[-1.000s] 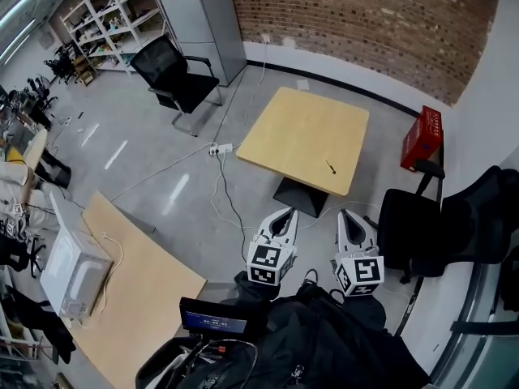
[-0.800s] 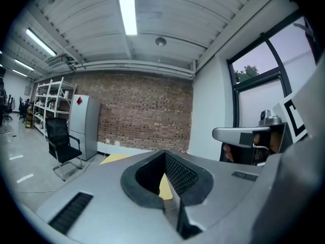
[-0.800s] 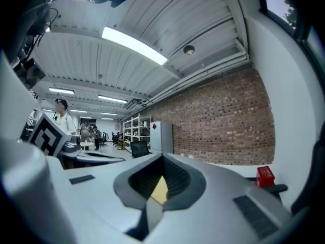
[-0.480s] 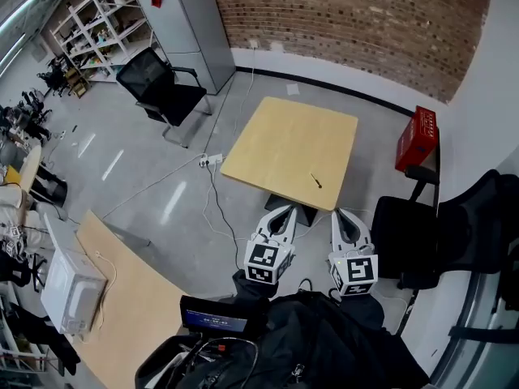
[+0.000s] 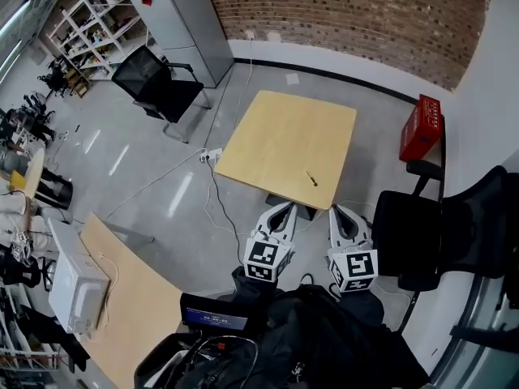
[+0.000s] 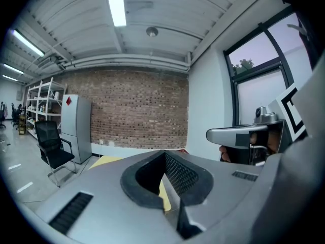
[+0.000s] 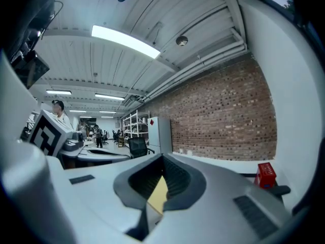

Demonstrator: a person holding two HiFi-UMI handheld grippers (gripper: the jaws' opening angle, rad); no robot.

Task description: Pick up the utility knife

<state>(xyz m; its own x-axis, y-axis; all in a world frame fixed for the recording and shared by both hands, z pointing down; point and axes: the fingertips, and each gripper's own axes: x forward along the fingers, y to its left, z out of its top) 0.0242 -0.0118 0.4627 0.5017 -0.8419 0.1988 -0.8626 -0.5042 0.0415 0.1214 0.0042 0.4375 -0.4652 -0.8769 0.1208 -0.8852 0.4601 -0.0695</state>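
Note:
The utility knife (image 5: 310, 178) is a small dark sliver lying near the front right edge of the square light-wood table (image 5: 280, 136) in the head view. My left gripper (image 5: 284, 209) and right gripper (image 5: 337, 211) are held side by side close to my body, short of the table's front edge and pointing toward it. Both are shut with nothing in them. In the left gripper view the left gripper (image 6: 164, 156) shows only a sliver of tabletop (image 6: 164, 197) between its closed jaws. The right gripper (image 7: 162, 159) looks the same in the right gripper view.
A black office chair (image 5: 434, 229) stands close on my right and a red crate (image 5: 422, 128) sits by the wall beyond it. Another black chair (image 5: 154, 83) and a grey cabinet (image 5: 190, 23) are at the far left. Cables (image 5: 215, 181) trail across the floor left of the table.
The head view has drifted, so the table and knife now sit further left and slightly nearer in the frame. Both grippers stay shut and low by my body.

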